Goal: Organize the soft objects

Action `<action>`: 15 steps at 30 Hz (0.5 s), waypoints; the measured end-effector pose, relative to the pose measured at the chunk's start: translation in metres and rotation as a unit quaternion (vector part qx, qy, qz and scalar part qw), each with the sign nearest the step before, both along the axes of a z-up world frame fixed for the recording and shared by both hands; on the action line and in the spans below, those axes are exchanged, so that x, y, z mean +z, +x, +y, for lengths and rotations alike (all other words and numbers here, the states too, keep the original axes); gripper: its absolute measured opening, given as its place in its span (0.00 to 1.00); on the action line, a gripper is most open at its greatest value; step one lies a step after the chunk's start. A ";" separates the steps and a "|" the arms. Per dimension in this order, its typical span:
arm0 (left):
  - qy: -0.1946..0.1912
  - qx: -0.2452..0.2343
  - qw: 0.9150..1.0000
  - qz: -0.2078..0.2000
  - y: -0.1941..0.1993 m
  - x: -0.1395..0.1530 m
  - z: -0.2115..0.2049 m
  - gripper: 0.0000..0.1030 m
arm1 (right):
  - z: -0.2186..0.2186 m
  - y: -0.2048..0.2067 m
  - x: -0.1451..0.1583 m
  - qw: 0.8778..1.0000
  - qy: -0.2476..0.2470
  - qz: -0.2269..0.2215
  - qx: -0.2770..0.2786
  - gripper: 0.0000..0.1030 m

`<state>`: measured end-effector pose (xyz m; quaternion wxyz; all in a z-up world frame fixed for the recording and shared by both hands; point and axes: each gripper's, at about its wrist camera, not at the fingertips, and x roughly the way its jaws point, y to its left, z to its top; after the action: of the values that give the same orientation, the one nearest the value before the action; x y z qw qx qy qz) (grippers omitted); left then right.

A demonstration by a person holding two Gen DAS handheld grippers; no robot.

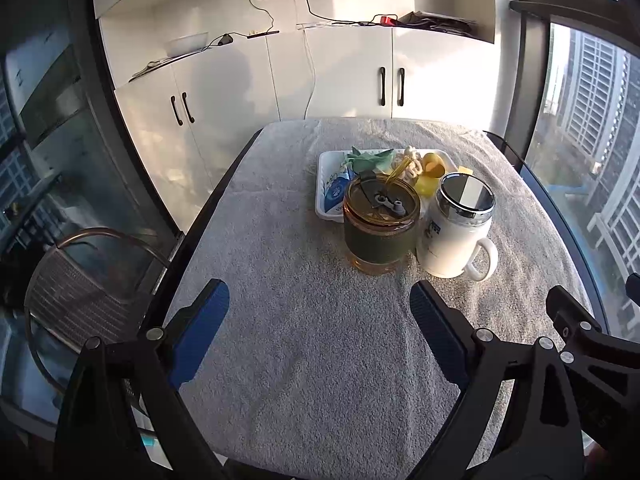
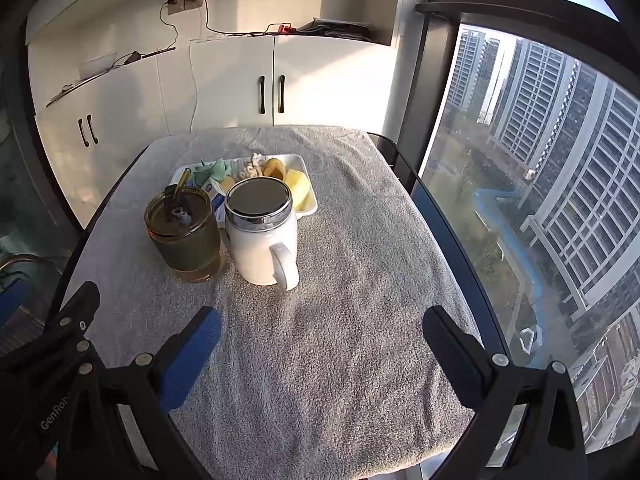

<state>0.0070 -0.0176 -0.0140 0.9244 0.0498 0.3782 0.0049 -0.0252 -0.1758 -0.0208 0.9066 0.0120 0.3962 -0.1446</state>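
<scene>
The left gripper (image 1: 320,304) hung above the near part of the counter (image 1: 304,344), its blue-padded fingers (image 1: 200,332) spread wide with nothing between them. The right gripper (image 2: 322,328) was just beside it, likewise spread and holding nothing; its black frame showed at the right edge of the left wrist view. A grey towel (image 2: 320,360) covered the counter.

The soft objects lay in a white tray (image 1: 322,196) toward the far half of the counter: a green cloth (image 1: 370,160), a blue-and-white packet (image 1: 334,192), a cream braided piece (image 2: 252,168) and yellow sponges (image 2: 298,188). In front of the tray stood an amber tumbler (image 1: 378,232) with a lid and straw, and touching or just beside it on the right, a white mug (image 1: 456,236) with a mirrored lid, its handle turned toward the grippers. Both grippers were well apart from the tray. A wire basket (image 1: 80,300) sat off the counter's left side.
</scene>
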 end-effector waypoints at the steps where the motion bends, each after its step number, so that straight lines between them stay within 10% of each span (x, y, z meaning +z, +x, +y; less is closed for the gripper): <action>1: 0.000 0.000 1.000 -0.001 0.000 0.000 0.000 0.90 | 0.000 0.000 0.000 1.000 0.000 0.000 0.000 1.00; 15: 0.002 -0.002 1.000 0.000 0.000 0.000 -0.001 0.90 | 0.000 -0.002 0.001 1.000 -0.006 -0.003 -0.001 1.00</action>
<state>0.0069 -0.0183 -0.0145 0.9242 0.0525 0.3783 0.0037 -0.0268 -0.1754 -0.0200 0.9078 0.0073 0.3924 -0.1476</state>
